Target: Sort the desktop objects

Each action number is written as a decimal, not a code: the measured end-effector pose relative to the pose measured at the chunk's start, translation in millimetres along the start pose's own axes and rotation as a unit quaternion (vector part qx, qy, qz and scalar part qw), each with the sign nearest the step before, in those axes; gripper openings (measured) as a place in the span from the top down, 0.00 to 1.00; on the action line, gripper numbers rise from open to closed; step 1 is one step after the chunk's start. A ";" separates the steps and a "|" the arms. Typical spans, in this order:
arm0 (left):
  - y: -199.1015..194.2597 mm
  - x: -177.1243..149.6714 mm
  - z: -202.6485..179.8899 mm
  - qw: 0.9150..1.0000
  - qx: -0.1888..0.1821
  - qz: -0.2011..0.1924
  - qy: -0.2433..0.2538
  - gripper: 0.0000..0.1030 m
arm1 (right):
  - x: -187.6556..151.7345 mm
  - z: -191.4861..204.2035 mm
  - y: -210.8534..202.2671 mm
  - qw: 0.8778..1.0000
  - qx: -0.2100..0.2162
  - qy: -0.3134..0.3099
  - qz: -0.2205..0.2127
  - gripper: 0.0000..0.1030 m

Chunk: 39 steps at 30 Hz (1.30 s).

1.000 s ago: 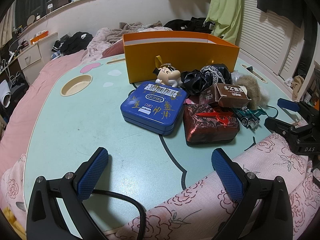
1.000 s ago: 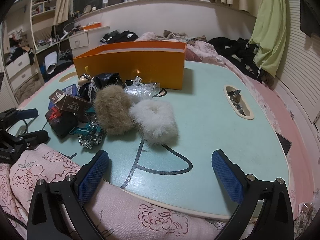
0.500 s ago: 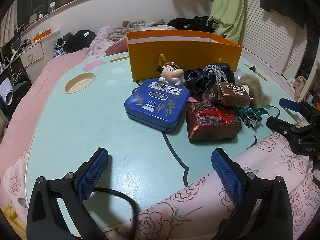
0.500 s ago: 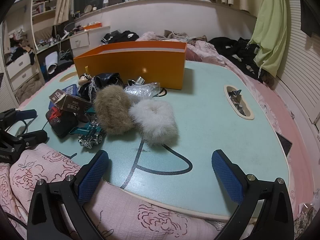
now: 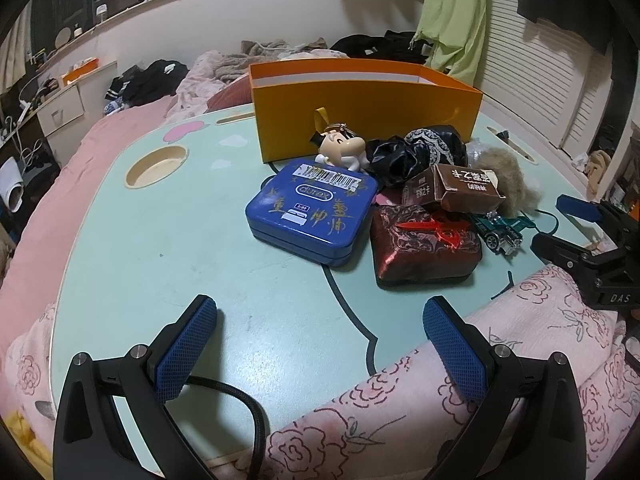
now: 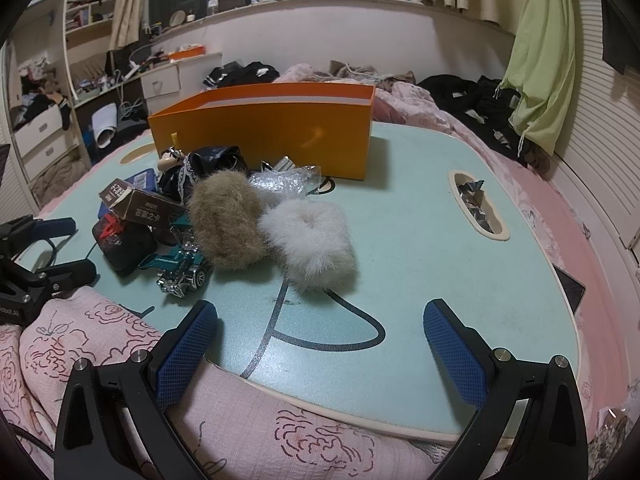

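Observation:
An orange box (image 5: 360, 108) (image 6: 272, 132) stands at the back of the teal table (image 5: 160, 248). In front of it lies a pile: a blue tin (image 5: 314, 212), a dark red pouch (image 5: 424, 244), a brown card box (image 5: 466, 186) (image 6: 140, 202), a cartoon figure keychain (image 5: 342, 152), black fabric (image 5: 416, 152), a toy car (image 5: 500, 232) (image 6: 180, 268), a brown furry scrunchie (image 6: 228, 220) and a white furry scrunchie (image 6: 310, 242). My left gripper (image 5: 320, 340) is open and empty, short of the tin. My right gripper (image 6: 320, 340) is open and empty, near the white scrunchie.
A round recess (image 5: 156, 166) sits at the table's left; a slot with foil wrappers (image 6: 478, 208) lies at its right. A pink floral blanket (image 5: 400, 412) covers the near edge. A black cable (image 5: 244, 408) trails under the left gripper. Clothes lie on the bed behind.
The left gripper has shifted slightly, so the pile sits a little further right and nearer in its view. The right gripper has barely moved. Both stay open.

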State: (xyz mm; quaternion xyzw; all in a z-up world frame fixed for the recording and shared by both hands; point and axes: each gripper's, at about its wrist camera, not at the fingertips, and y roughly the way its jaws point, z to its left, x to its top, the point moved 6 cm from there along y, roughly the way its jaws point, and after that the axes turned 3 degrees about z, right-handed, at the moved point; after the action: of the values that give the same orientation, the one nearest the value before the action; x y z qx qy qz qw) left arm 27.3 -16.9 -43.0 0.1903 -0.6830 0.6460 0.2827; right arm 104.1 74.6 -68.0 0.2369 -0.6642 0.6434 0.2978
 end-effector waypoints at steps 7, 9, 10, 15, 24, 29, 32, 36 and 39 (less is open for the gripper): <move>-0.7 -0.7 -0.9 1.000 0.000 0.000 0.000 0.00 | 0.0 -0.4 -0.1 1.000 0.000 0.000 0.000 0.00; -0.5 -0.7 -1.3 1.000 -0.002 0.003 0.003 0.00 | 0.1 -0.2 -0.1 1.000 0.000 0.000 0.000 0.00; -0.4 -0.6 -1.5 1.000 -0.003 0.004 0.004 0.00 | 0.0 -0.5 -0.1 1.000 0.000 0.000 0.000 0.00; -0.5 -1.0 -1.9 1.000 -0.003 0.002 0.004 0.00 | 0.6 -1.0 0.4 1.000 0.000 -0.001 0.000 0.00; -9.5 0.0 4.7 0.999 -0.035 0.005 -0.018 0.00 | 0.0 -1.4 -0.1 1.000 0.000 0.000 -0.001 0.00; -33.0 19.9 15.4 0.998 -0.009 -0.064 0.002 0.00 | 0.0 -1.5 -0.1 1.000 0.000 0.000 -0.001 0.00; -34.0 32.9 13.8 0.996 -0.004 -0.076 0.050 0.00 | 0.2 -1.1 0.0 1.000 0.000 0.000 -0.001 0.00; -10.1 44.1 16.0 0.997 -0.022 -0.044 0.064 0.00 | 0.0 -1.1 0.0 1.000 -0.001 -0.001 -0.001 0.00; 7.1 49.9 15.4 0.997 -0.047 -0.022 0.061 0.00 | 0.0 -1.1 0.0 1.000 -0.001 -0.001 -0.001 0.00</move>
State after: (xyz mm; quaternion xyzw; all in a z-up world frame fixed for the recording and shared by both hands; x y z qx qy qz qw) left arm -17.7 -26.3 -17.0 0.1525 -0.6900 0.6169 0.3466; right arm 104.1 75.7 -68.1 0.2375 -0.6647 0.6425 0.2982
